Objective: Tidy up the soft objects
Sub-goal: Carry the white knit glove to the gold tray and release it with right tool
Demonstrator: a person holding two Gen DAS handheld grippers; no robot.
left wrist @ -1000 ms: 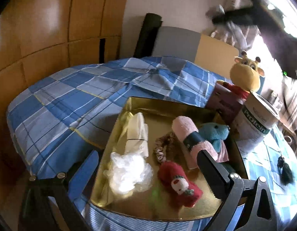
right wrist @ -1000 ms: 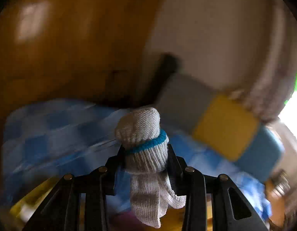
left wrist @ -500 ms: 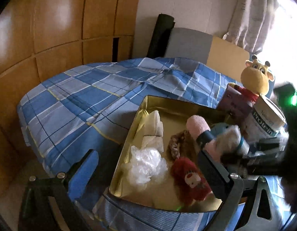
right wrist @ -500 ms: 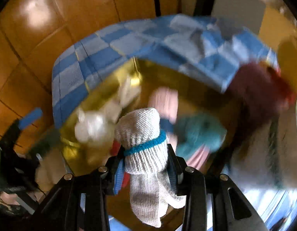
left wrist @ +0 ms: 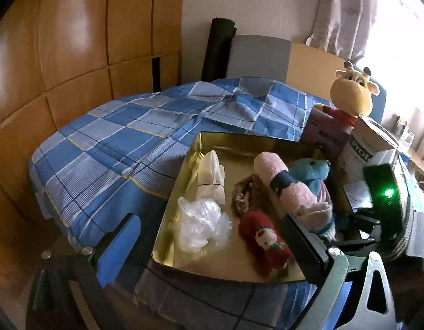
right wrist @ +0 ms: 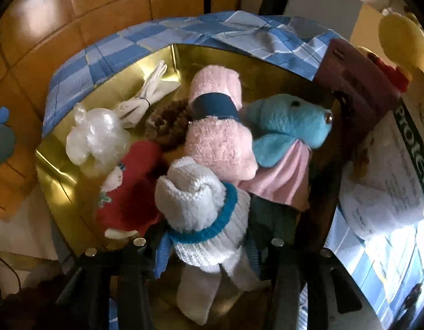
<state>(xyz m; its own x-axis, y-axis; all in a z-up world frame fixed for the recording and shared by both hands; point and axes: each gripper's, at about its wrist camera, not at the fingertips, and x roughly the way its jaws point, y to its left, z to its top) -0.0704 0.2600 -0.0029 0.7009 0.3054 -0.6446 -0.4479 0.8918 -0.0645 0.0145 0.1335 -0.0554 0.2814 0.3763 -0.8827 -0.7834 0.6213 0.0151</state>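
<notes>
Landmark: the shallow gold metal tray [left wrist: 195, 148] lying on the blue checked cloth [left wrist: 123, 137]; all places below are given against it. Right gripper [right wrist: 205, 243]: fingers pinched on the rolled white knitted glove with a teal cuff band [right wrist: 198, 209], grip at the band, loose fingers of the glove hanging below. The roll is low over the near right part of the tray, pressed against the near end of the rolled pink fleece bundle with a dark blue band [right wrist: 218, 126] and just beside the red Christmas sock with a snowman face [right wrist: 129, 189]. Judged reason for the band grip: it keeps the roll from unwinding while it is seated in the only free gap. The left-wrist view shows the same glove [left wrist: 319, 217] down among the tray contents. Left gripper [left wrist: 209, 242]: fingers spread wide, holding nothing, hanging at the near edge of the tray, apparently clear of the drop. Already in the tray: crumpled clear plastic bag [left wrist: 200, 225] near left, folded white cloth tied with a thin band [left wrist: 212, 176] along the left wall, brown scrunchie [left wrist: 247, 195] mid-tray, blue plush animal in a pink dress [right wrist: 289, 126] on the right. Outside the far right corner: yellow plush giraffe [left wrist: 352, 93] atop a maroon box [left wrist: 324, 129], white protein tub [left wrist: 366, 148]. Judgement: placing step, release not yet made
</notes>
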